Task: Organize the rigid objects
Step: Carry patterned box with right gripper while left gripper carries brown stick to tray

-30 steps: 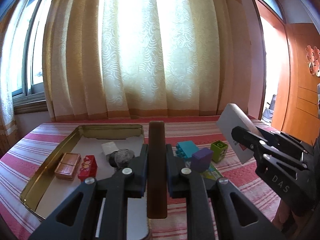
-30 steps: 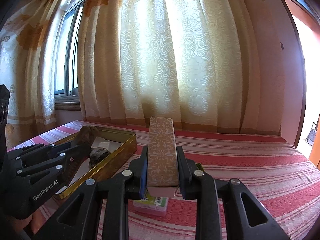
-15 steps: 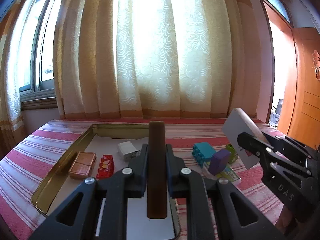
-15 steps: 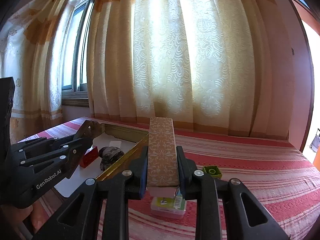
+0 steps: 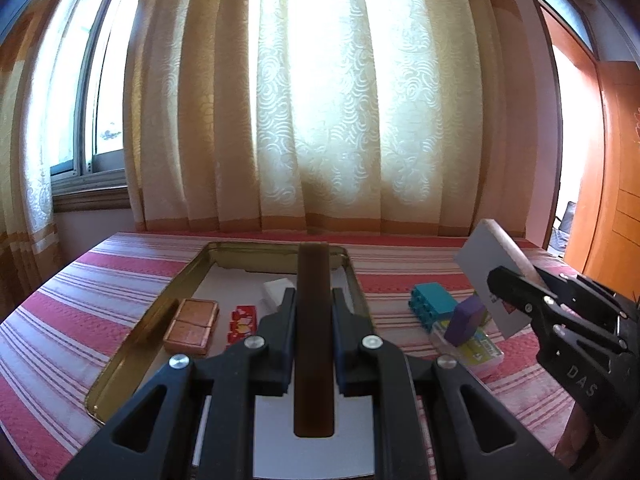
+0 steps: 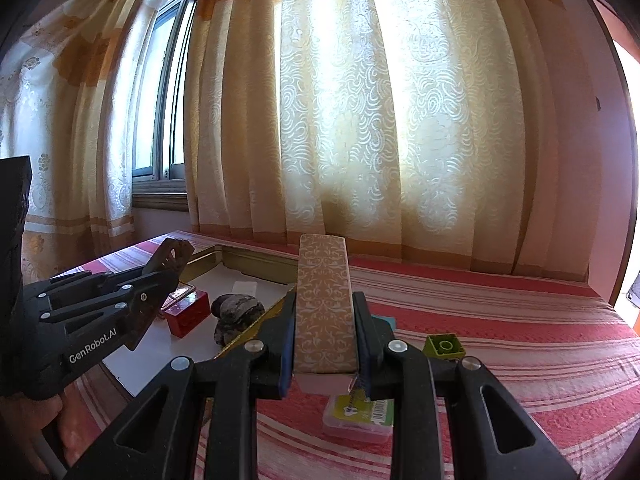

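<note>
The striped red table is seen under both cameras, and on it the gold tray is placed, at the side near the window. Compared with one second ago, the tray is shown more centrally and nearer under the left gripper; the gripper has been carried over the tray. This probably means that the dark brown slab, which is clamped upright between the narrow jaws, is prepared to be put down in the tray. The right gripper is closed on one patterned beige box, held above the table, just right of the tray's edge, and it has also been brought closer to the tray.

Inside the tray four things are counted: one copper-coloured block, one red block, one grey stone and one white piece. Outside, on the cloth, one teal brick, one purple block, one green brick and one flat pink-and-green case are left. So two objects are carried and four are waiting to be sorted.
</note>
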Demonstrator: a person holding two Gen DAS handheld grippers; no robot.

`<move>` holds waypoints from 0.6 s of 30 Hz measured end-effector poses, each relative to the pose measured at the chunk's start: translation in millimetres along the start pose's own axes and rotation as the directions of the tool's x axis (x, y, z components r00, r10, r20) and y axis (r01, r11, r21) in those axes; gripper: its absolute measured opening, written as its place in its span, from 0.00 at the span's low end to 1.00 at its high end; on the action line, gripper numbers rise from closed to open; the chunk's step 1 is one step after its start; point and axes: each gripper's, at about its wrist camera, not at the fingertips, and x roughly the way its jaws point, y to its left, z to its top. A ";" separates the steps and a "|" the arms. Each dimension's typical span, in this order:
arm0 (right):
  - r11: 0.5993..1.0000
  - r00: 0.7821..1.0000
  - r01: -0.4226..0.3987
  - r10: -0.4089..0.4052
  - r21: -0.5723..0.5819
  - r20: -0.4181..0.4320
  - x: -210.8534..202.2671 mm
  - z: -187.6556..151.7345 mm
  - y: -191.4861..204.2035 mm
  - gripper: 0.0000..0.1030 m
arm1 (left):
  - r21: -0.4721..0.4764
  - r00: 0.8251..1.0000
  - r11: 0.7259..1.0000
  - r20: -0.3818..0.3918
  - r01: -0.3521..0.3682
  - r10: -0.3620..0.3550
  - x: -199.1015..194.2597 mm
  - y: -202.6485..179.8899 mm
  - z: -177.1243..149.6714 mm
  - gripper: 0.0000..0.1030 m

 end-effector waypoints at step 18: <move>0.998 0.999 -0.047 0.047 -0.034 -0.003 11.6 2.3 27.4 0.26 | -0.047 0.999 0.998 -0.008 -0.043 0.043 3.8 33.5 1.7 0.13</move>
